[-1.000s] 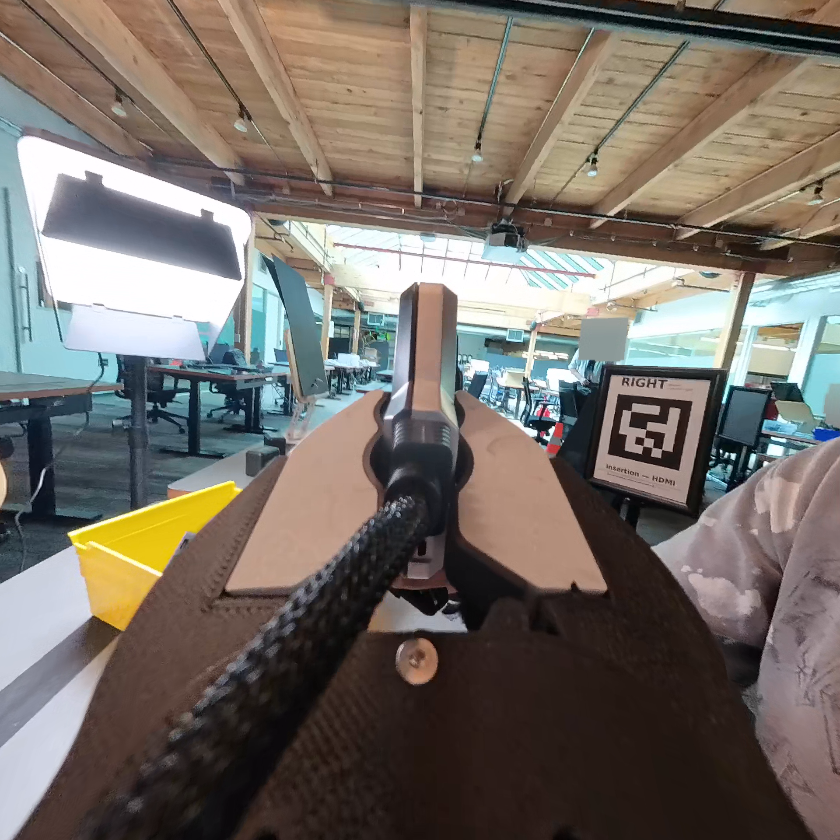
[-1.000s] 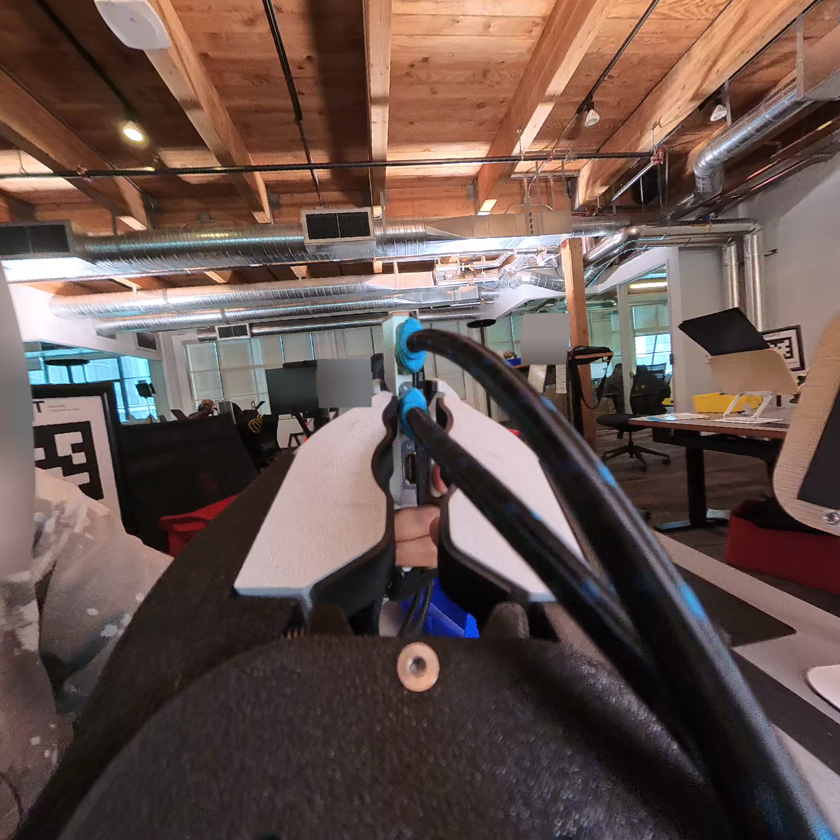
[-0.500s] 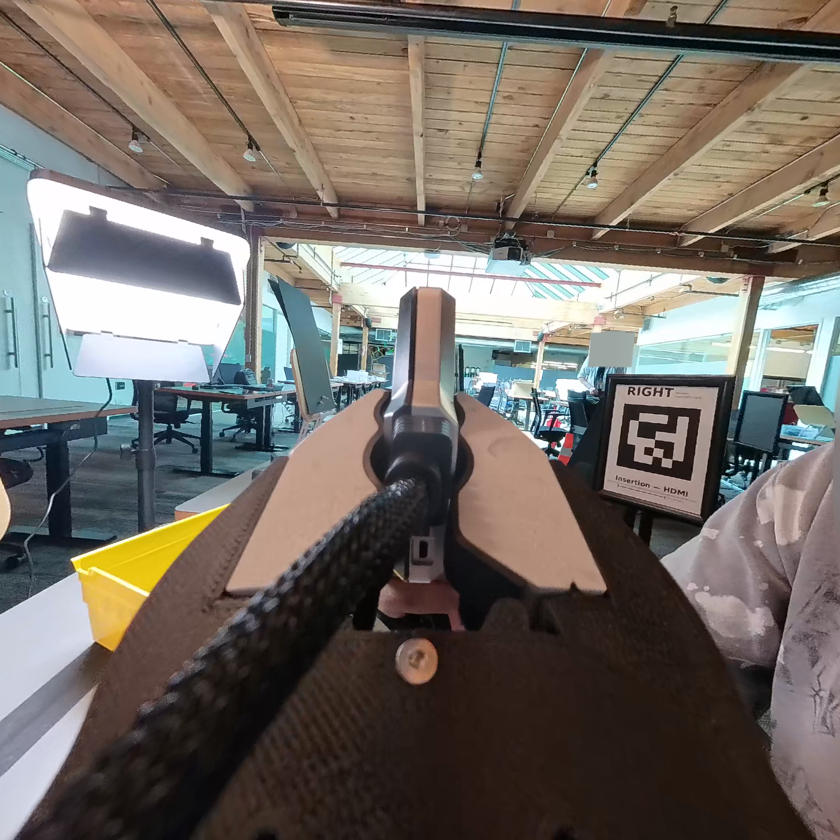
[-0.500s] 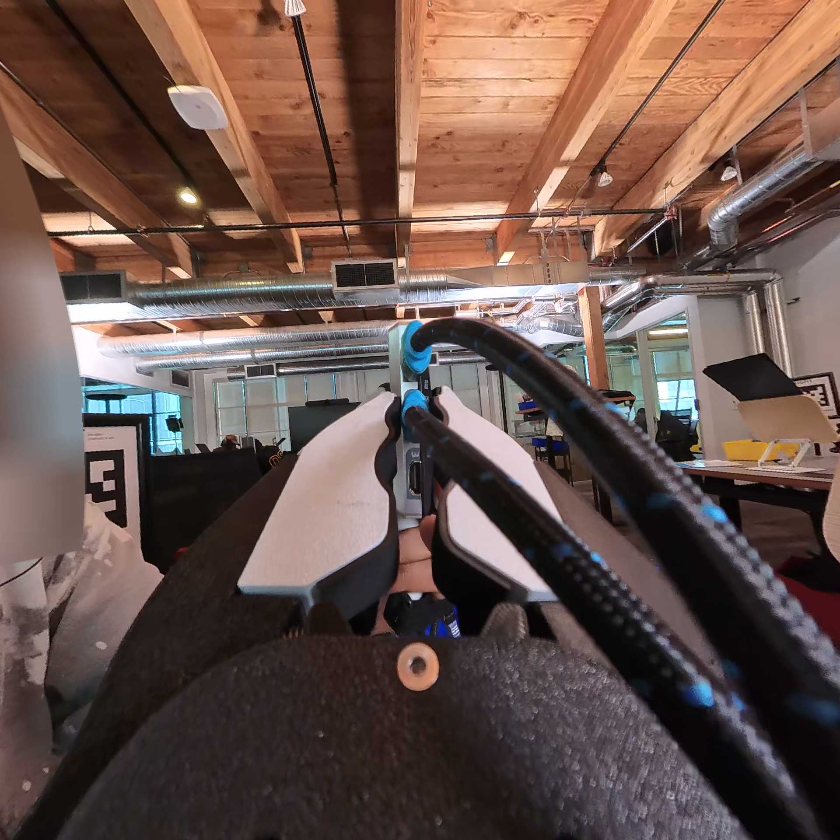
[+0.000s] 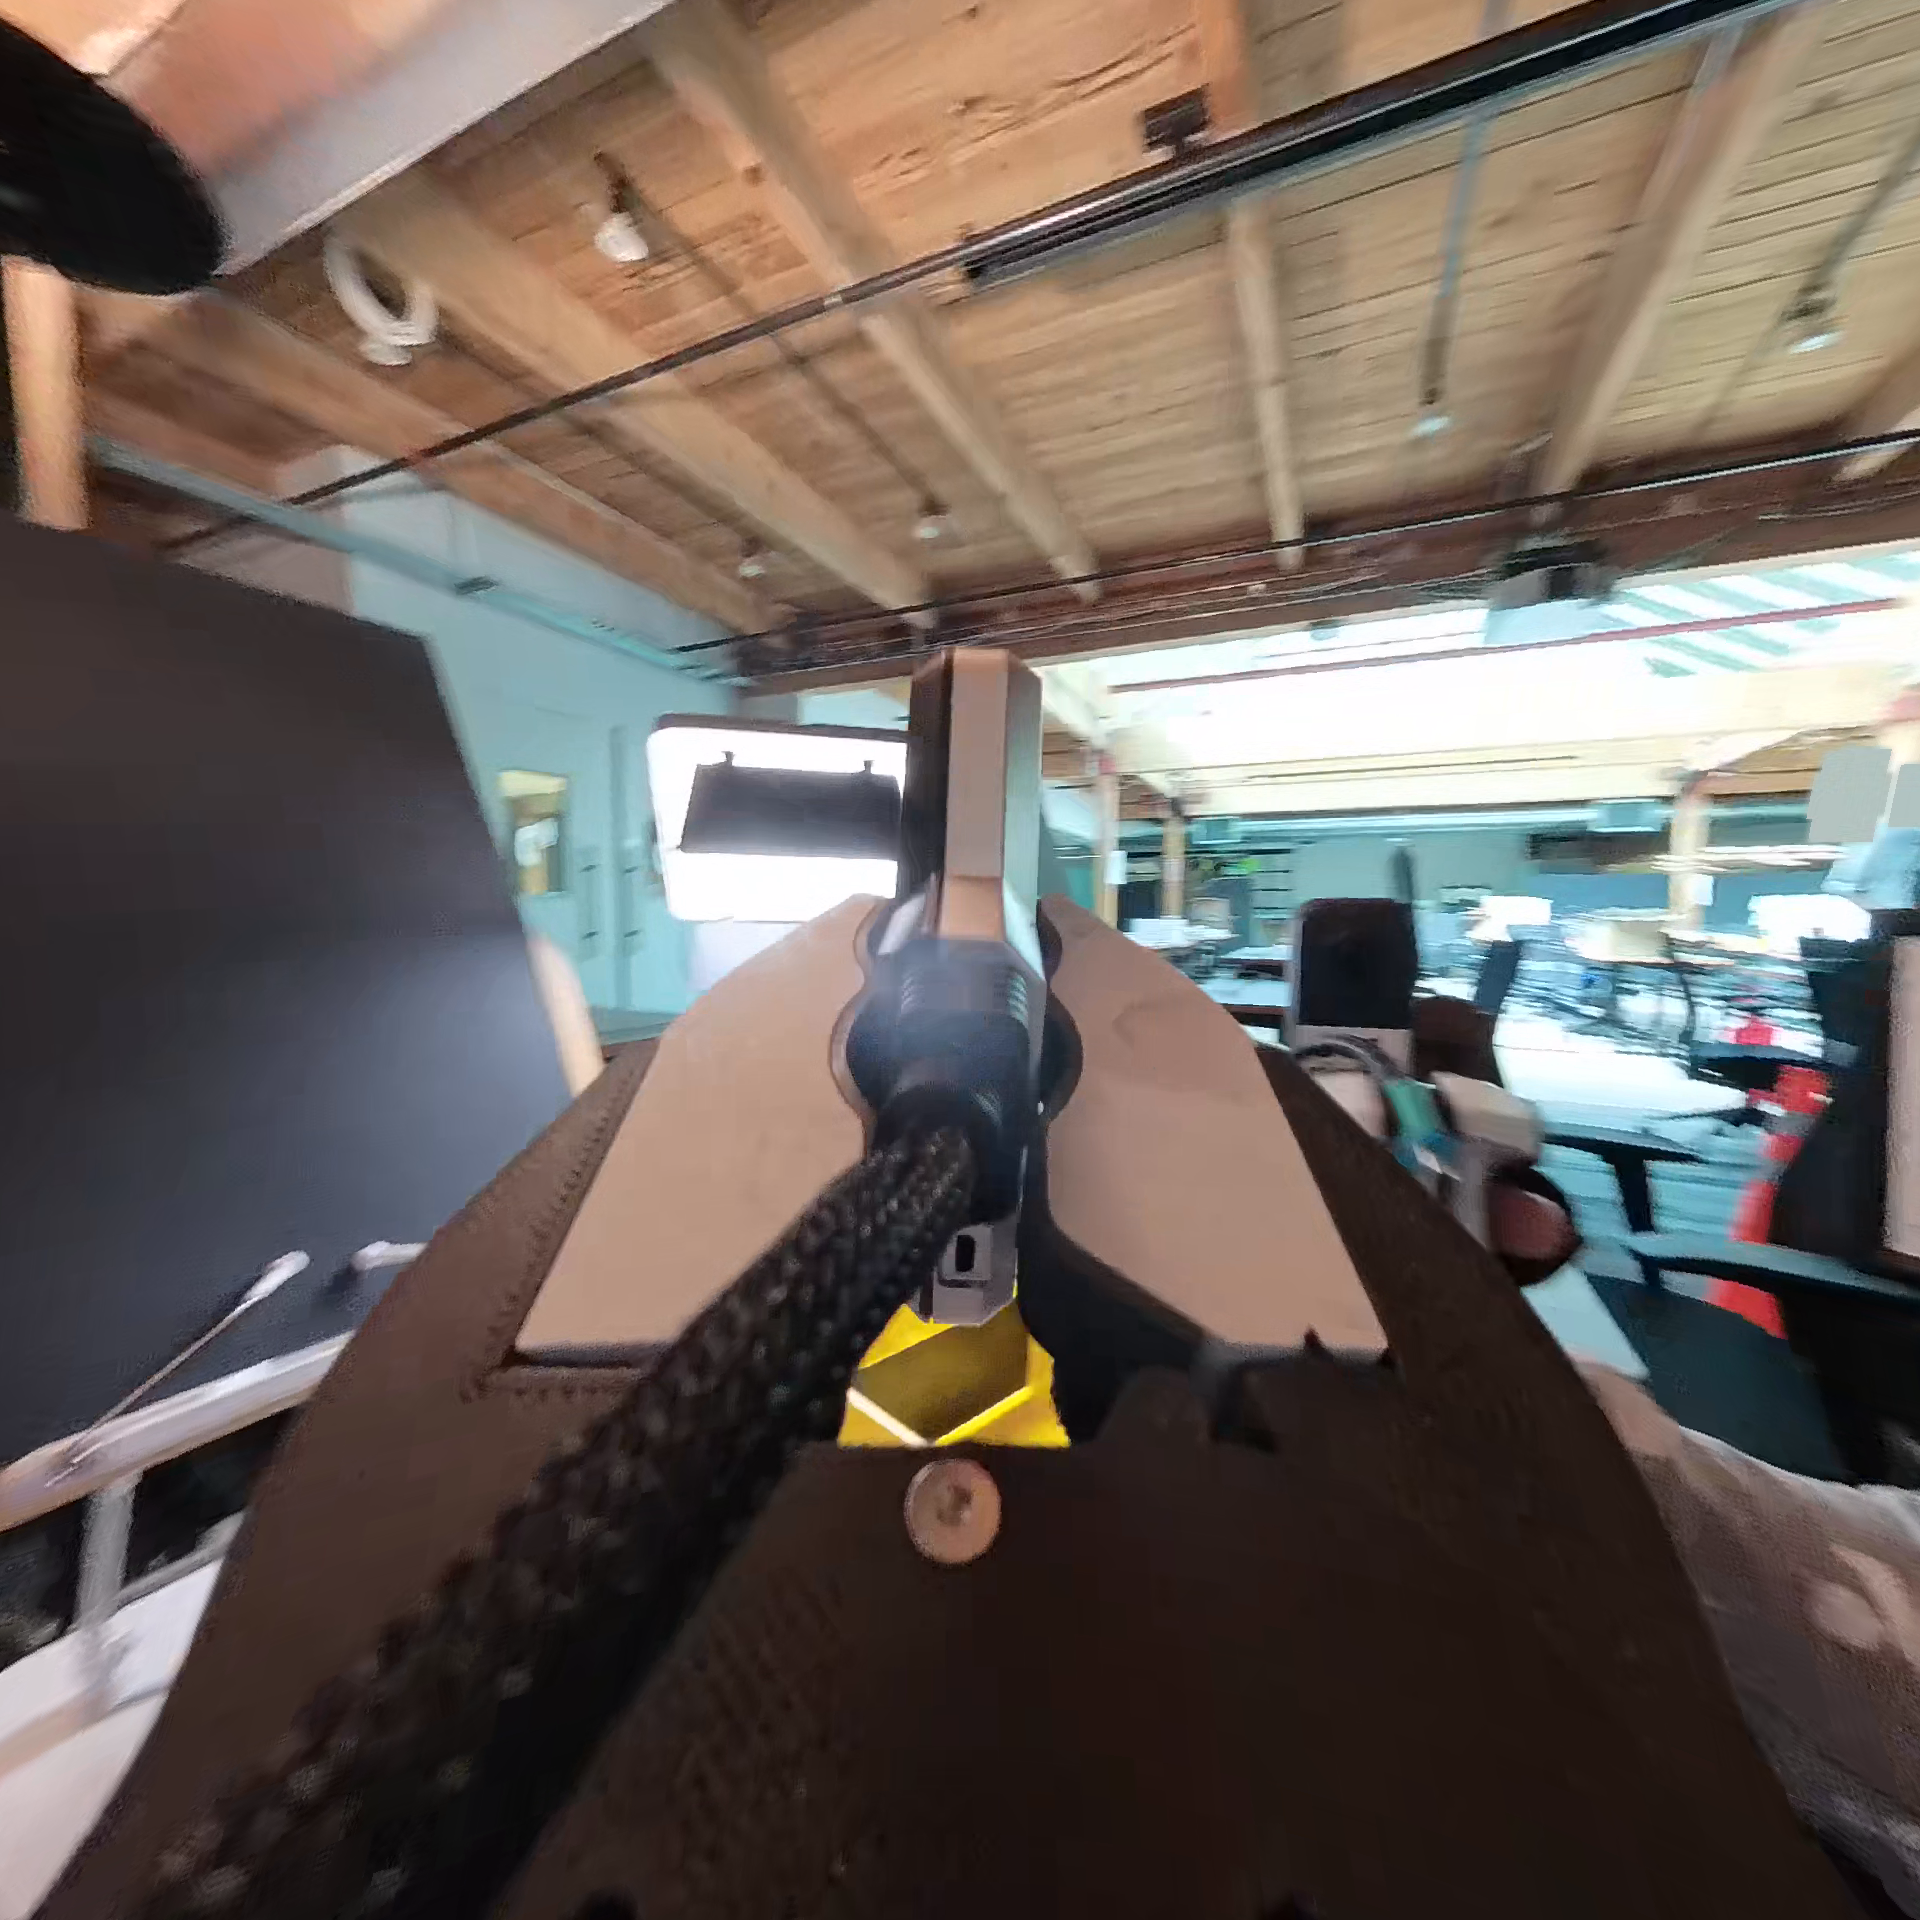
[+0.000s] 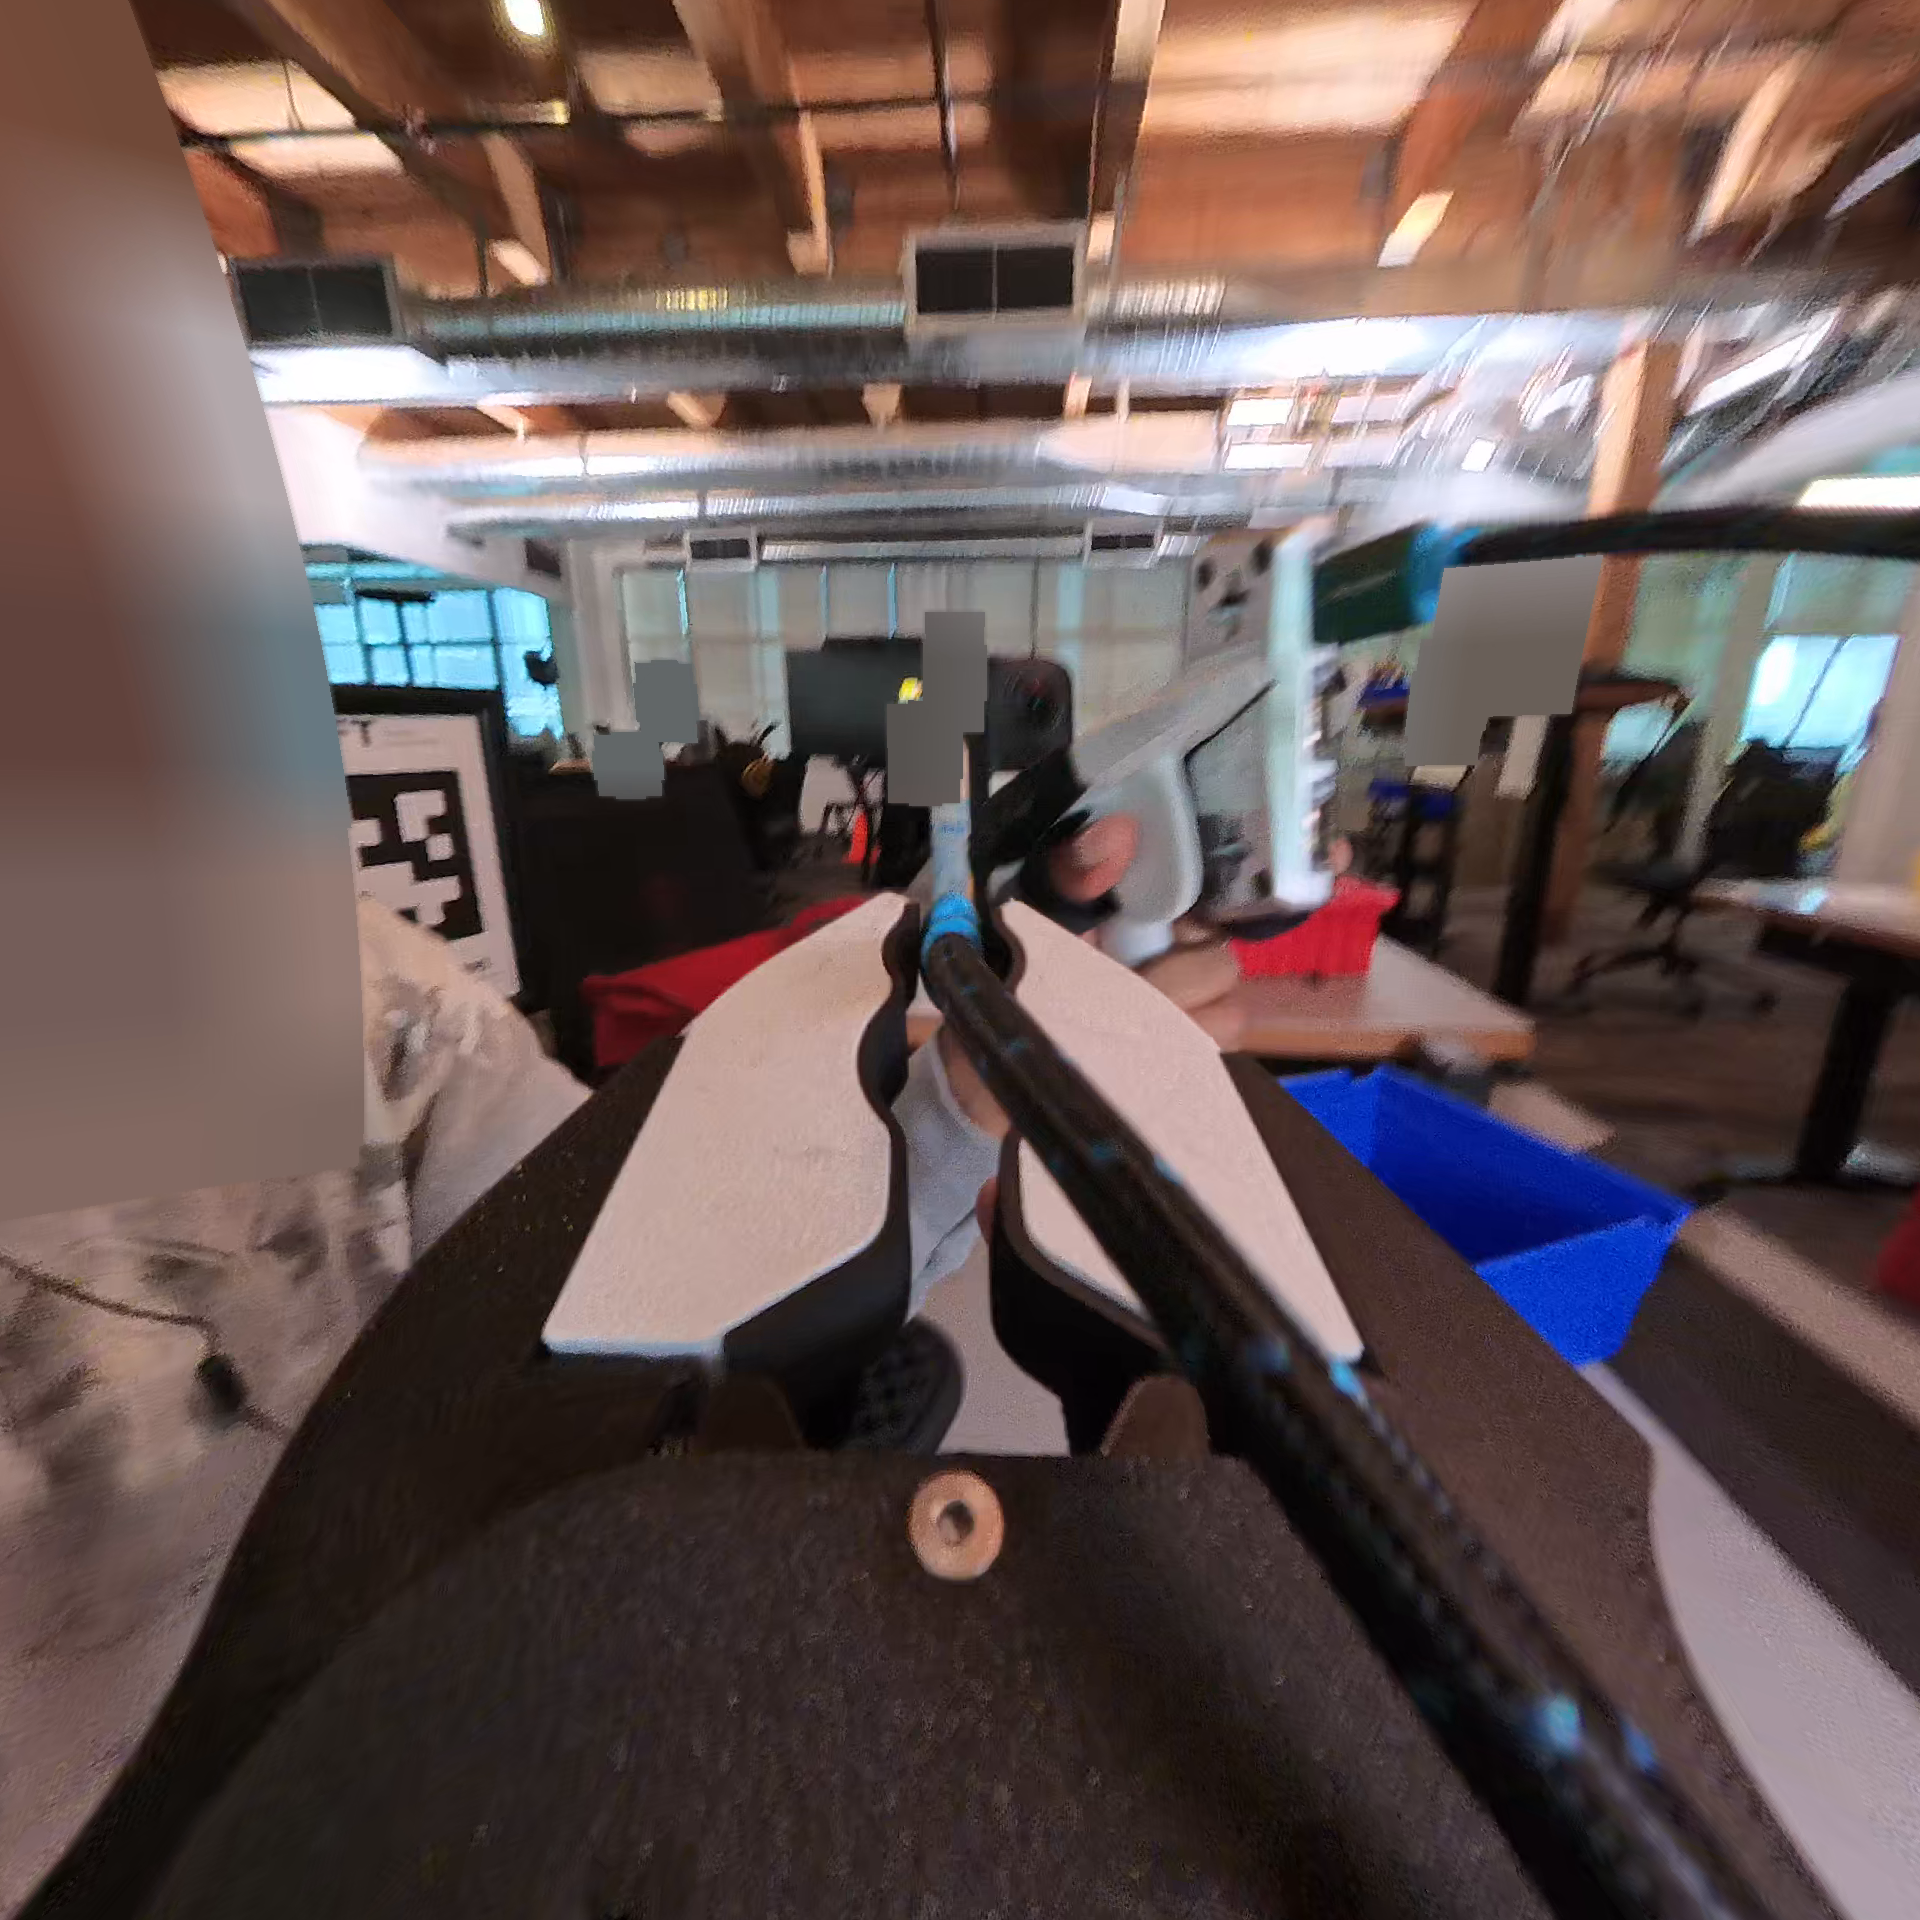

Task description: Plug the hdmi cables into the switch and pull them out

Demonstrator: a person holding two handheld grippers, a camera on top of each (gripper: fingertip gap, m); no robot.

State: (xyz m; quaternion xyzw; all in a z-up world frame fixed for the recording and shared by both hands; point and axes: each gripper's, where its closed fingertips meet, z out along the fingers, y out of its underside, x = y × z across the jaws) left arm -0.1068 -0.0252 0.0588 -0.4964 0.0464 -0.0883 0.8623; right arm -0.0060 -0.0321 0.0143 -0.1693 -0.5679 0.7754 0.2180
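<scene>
A: Step? The switch (image 5: 977, 821) is clamped upright in the left gripper (image 5: 961, 997), black cable (image 5: 727, 1382) plugged in.

B: Right gripper (image 6: 951, 935) is closed on the blue-flecked cable (image 6: 1143, 1174), apart from the switch. Realignment is needed, likely.

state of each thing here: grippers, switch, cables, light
left gripper: shut on the switch
switch: held edge-on, black braided cable plugged in
right gripper: shut on the blue-collared cable
blue-collared cable: plug out of the switch
light panel: lit
</scene>
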